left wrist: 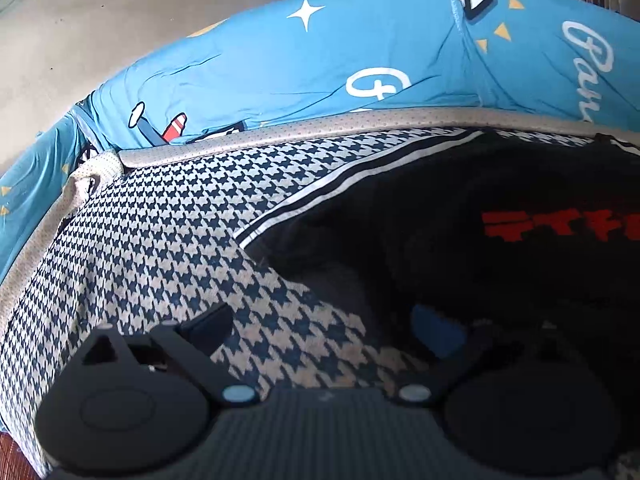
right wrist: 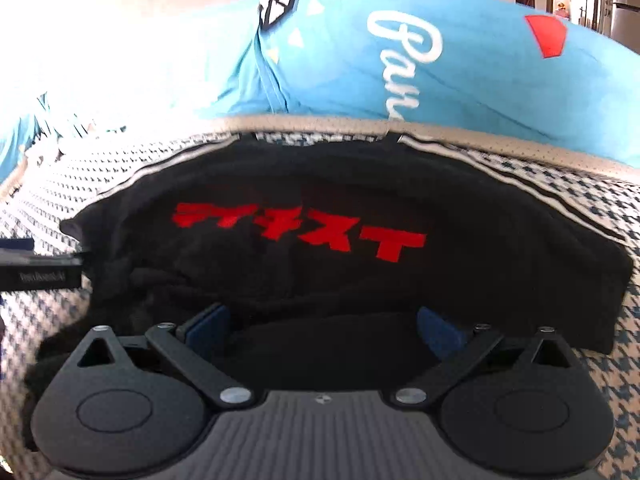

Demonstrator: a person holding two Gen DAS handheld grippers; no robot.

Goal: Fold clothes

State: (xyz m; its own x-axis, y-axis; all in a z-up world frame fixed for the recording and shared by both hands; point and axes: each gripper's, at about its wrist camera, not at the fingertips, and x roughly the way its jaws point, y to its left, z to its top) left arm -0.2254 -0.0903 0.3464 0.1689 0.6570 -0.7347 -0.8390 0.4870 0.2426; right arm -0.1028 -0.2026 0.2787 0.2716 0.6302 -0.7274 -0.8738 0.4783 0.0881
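Observation:
A black garment point(right wrist: 320, 264) with red characters point(right wrist: 304, 232) lies in a folded, flattened shape on a houndstooth cover point(left wrist: 160, 240). In the right wrist view my right gripper point(right wrist: 320, 330) hovers over the garment's near edge. Its blue pads point(right wrist: 206, 326) stand wide apart, and black cloth lies below them without being pinched. In the left wrist view my left gripper point(left wrist: 320, 328) straddles the black garment's point(left wrist: 440, 240) left edge, also open. Its left finger is over houndstooth and its blue right pad point(left wrist: 436, 332) is over black cloth. Nothing is gripped.
A beige piped edge point(left wrist: 320, 128) borders the houndstooth cover at the back. Beyond it lies blue bedding point(left wrist: 280, 60) printed with stars and lettering. Pale floor point(left wrist: 80, 20) shows at the upper left. A dark bar point(right wrist: 40, 272) with small print pokes in at the right wrist view's left edge.

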